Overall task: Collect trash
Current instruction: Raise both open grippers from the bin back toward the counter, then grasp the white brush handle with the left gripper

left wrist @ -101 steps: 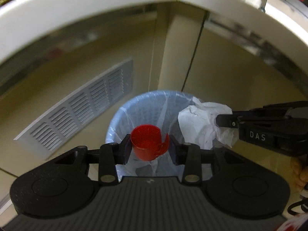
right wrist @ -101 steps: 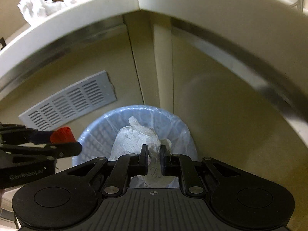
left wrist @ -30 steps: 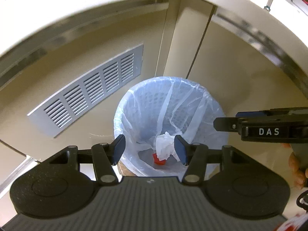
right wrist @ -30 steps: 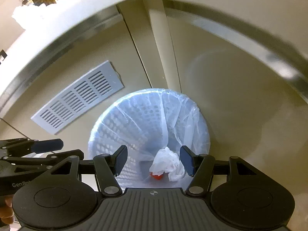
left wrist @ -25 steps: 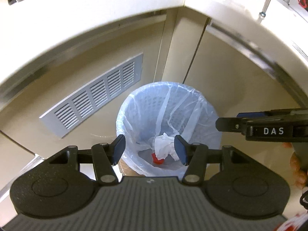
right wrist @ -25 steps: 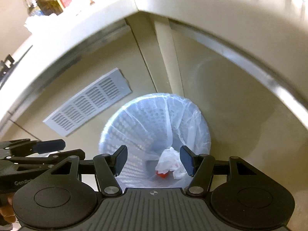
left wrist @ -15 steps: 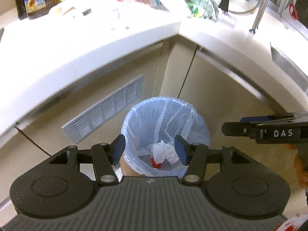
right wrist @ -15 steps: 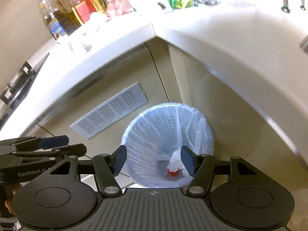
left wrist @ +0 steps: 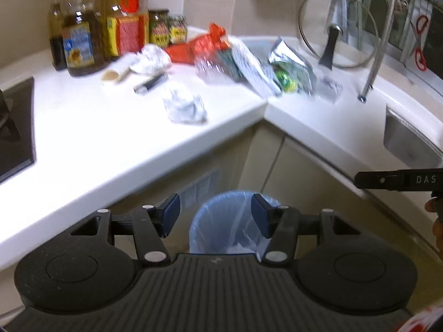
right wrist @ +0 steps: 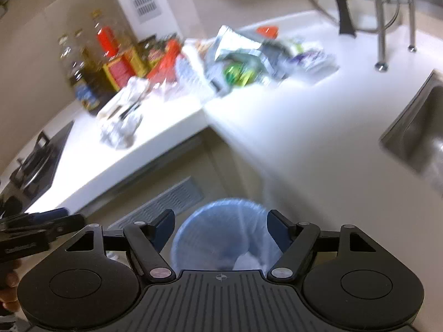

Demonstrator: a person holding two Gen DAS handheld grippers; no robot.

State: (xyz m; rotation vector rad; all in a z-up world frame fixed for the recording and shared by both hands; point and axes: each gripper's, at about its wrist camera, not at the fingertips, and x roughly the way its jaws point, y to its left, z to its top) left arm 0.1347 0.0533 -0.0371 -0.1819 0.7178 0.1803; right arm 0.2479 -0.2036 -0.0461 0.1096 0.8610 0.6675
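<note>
A blue bag-lined trash bin (left wrist: 221, 221) (right wrist: 221, 232) stands on the floor under the corner of a white counter (left wrist: 110, 138), with white paper showing inside it. Above it my left gripper (left wrist: 215, 215) is open and holds nothing. My right gripper (right wrist: 221, 228) is open too, its jaws opening wider with nothing between them. Trash lies on the counter: a crumpled paper ball (left wrist: 184, 105), another paper wad (left wrist: 151, 58), a cardboard tube (left wrist: 116, 72), red wrappers (left wrist: 205, 44), a foil snack bag (left wrist: 290, 66) and clear plastic.
Oil and sauce bottles and jars (left wrist: 80, 41) stand at the counter's back left. A hob (left wrist: 13, 127) sits at the left edge, a sink (left wrist: 409, 144) at the right. A glass pot lid (left wrist: 335, 27) leans on a metal rack. A vent grille (right wrist: 166, 202) is in the cabinet base.
Both grippers have risen from over the bin to above counter height, so the countertop and its trash have come into view. The right jaws have spread wider.
</note>
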